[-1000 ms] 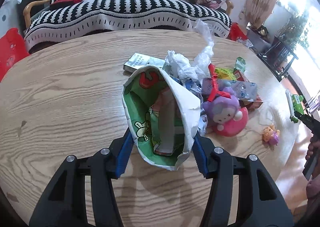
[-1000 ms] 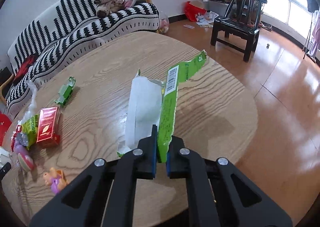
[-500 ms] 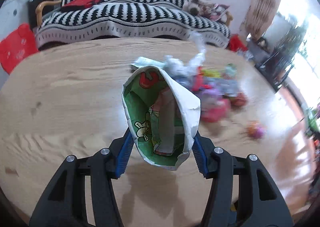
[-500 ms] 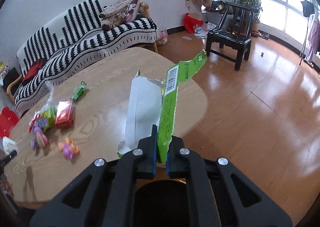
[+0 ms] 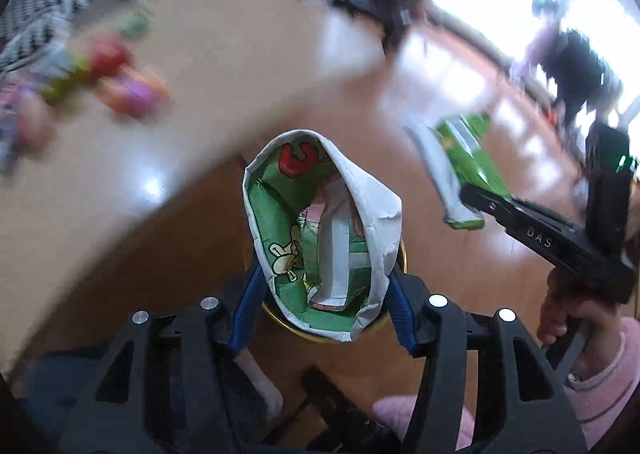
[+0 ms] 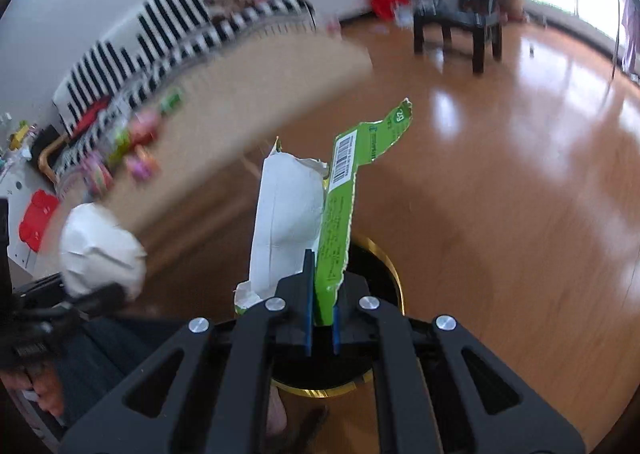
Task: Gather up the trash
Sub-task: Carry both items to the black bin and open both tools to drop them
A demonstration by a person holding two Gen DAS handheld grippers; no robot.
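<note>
Wooden flooring (image 6: 500,182), glossy and orange-brown, fills most of both views, with the pale oval table (image 5: 208,66) blurred above it and a black-and-white striped sofa (image 6: 168,34) behind that. A dark chair (image 6: 456,22) stands by the bright window. Small toys and wrappers (image 5: 120,82) lie smeared by blur on the tabletop. Below both grippers sits a black bin with a gold rim (image 6: 384,266), seen from above on the floor. The left gripper (image 5: 324,286) has its blue-padded fingers (image 5: 246,294) partly spread and pressing the sides of an open carton (image 5: 320,222), white outside, green and printed inside, held just over the bin. The right gripper (image 6: 320,318), gripped by a hand (image 5: 568,318) in a pink sleeve, has its fingers pressed together, pinching a torn green wrapper (image 6: 340,222) with a white lining and a barcode, upright above the bin's mouth.
</note>
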